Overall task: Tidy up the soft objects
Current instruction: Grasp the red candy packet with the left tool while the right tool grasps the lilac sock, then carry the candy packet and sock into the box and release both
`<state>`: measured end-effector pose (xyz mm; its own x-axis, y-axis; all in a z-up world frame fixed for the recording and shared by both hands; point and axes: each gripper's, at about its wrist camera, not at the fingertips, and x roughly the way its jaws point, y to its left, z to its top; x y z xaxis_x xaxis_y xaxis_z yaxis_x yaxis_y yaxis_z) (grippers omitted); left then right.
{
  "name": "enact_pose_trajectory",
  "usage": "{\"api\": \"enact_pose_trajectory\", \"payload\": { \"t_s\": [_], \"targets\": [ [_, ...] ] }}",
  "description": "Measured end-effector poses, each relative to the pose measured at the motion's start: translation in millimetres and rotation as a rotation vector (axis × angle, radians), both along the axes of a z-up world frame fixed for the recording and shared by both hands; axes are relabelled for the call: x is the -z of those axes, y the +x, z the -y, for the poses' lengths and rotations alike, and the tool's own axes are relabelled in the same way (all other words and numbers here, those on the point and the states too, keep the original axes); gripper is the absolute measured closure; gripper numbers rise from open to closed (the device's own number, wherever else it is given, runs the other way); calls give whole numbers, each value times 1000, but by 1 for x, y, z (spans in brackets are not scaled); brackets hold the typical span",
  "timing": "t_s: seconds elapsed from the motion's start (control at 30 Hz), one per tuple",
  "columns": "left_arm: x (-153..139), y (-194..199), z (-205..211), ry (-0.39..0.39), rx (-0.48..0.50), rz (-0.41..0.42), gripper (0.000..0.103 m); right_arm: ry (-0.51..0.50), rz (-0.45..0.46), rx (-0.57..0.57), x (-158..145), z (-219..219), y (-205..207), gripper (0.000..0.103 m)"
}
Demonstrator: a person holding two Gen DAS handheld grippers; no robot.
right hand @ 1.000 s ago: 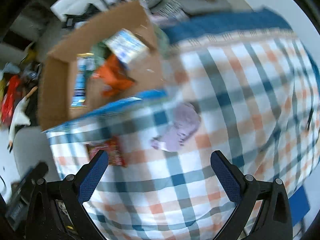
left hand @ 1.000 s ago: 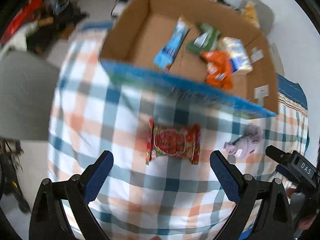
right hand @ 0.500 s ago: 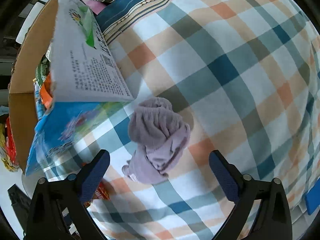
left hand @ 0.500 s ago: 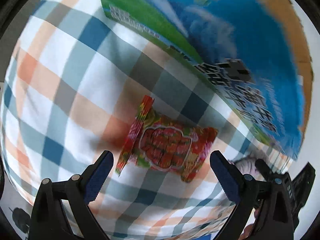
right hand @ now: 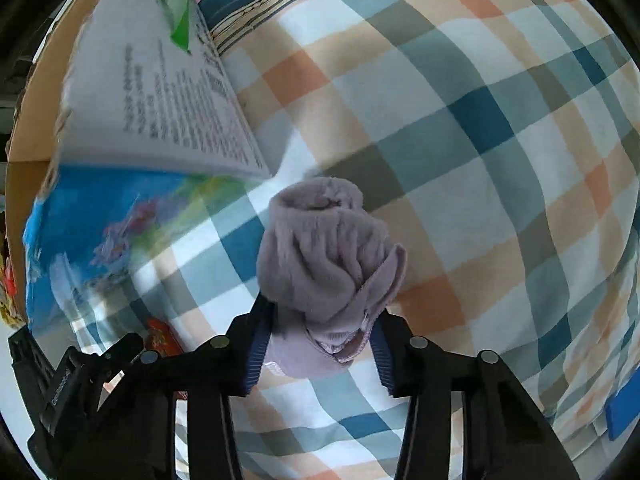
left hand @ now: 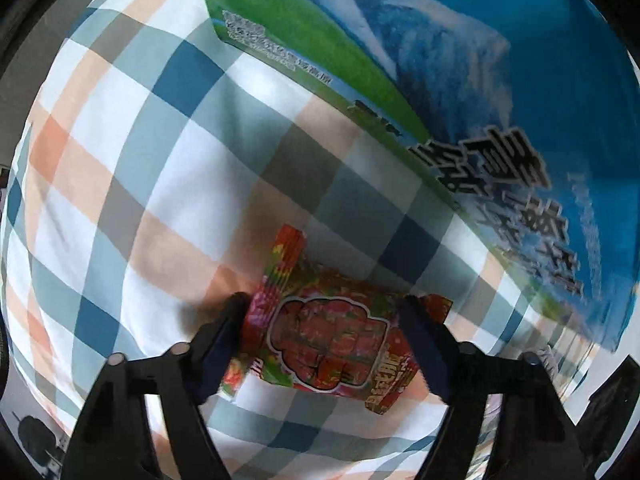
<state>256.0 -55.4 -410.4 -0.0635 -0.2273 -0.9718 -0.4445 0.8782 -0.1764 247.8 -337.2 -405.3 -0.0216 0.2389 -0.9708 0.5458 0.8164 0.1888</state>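
Fingers of the left gripper [left hand: 324, 340] are clenched on the red snack packet [left hand: 332, 336], pressing its two short ends; its long axis runs across between them, flat on the checked bedsheet [left hand: 140, 168] just beside the cardboard box [left hand: 500, 80]. Right gripper [right hand: 320, 344] fingers grasp the mauve rolled sock [right hand: 328, 264], its roll pointing away toward the box

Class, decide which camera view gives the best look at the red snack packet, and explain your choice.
The left wrist view: the red snack packet fills the space between the left gripper fingers, its printed face in full sight. The right wrist view shows only a red corner beside the right gripper, which pinches the rolled lilac cloth.
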Motion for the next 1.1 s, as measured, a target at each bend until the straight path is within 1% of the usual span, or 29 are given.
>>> {"api": "enact_pose_trajectory", "payload": {
  "t_s": [0.13,0.23,0.4,0.43,0.47,0.5,0.53,0.6,0.67,0.7,0.73,0.77,0.83,0.93,1.03,1.1],
  "targets": [
    [-8,-11,4,21,45,26,39,4,-12,-33,-3,-12,-5,58],
    [-16,-26,4,24,87,30,41,13,-16,-55,-6,-18,-9,58],
    [-24,-58,1,9,156,24,42,39,-34,-144,-12,-35,-23,58],
    [-22,-62,2,-1,174,14,41,44,-39,-162,-12,-37,-26,58],
    [-17,-63,3,-16,184,-5,39,45,-47,-180,-11,-41,-29,58],
    [-12,-65,2,-25,166,-14,38,52,-58,-201,-10,-46,-33,58],
    [-6,-65,-1,-42,127,-20,36,60,-66,-212,-7,-50,-35,58],
    [2,-62,-2,-55,96,-35,34,70,-78,-213,1,-56,-37,58],
    [4,-59,3,-29,105,-29,34,60,-87,-214,9,-58,-37,56],
    [3,-59,6,-13,113,-21,37,62,-91,-208,14,-61,-37,56],
    [-2,-57,8,-3,123,-15,42,65,-93,-207,16,-64,-36,56],
    [-6,-55,14,-2,133,-7,44,63,-96,-210,17,-66,-36,57],
    [-16,-56,19,-10,132,14,46,55,-96,-214,15,-69,-36,60],
    [-33,-60,12,-19,134,45,51,51,-79,-236,4,-71,-36,61],
    [-61,-61,15,-35,157,98,55,58,-55,-265,-11,-72,-38,62],
    [-77,-53,15,-35,176,129,58,63,-33,-286,-22,-85,-36,62]
  ]
}}
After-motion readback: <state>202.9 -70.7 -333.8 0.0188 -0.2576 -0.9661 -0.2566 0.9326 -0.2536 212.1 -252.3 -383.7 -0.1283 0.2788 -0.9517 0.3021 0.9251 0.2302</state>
